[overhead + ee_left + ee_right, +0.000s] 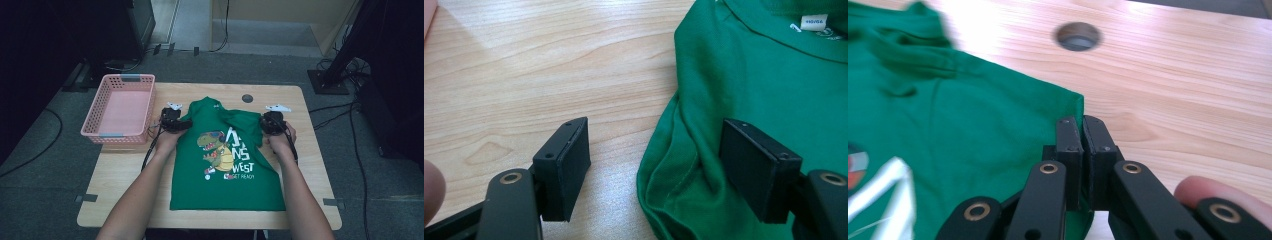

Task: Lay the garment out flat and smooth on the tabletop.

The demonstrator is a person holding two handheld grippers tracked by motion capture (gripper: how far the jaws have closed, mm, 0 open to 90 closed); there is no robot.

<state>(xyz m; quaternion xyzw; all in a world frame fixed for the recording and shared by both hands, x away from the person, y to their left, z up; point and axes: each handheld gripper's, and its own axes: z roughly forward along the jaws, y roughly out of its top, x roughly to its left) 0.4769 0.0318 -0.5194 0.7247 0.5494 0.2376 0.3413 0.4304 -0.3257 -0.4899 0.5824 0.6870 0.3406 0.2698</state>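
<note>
Green T-shirt (dinosaur print) flat on wooden table, grey carpet floor

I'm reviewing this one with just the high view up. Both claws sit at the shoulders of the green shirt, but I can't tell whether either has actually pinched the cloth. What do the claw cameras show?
Observer: In the right gripper view, the right claw is shut on the edge of the green shirt, the jaws pressed together over the hem.
Operator: And the left one?
Observer: The left claw stands open. A bunched fold of the shirt lies between its jaws, but the pads are not pressing it.
Operator: Anything at the neck I'm missing?
Observer: A small white label sits inside the collar, seen in the left gripper view; its print is too small to read.
</note>
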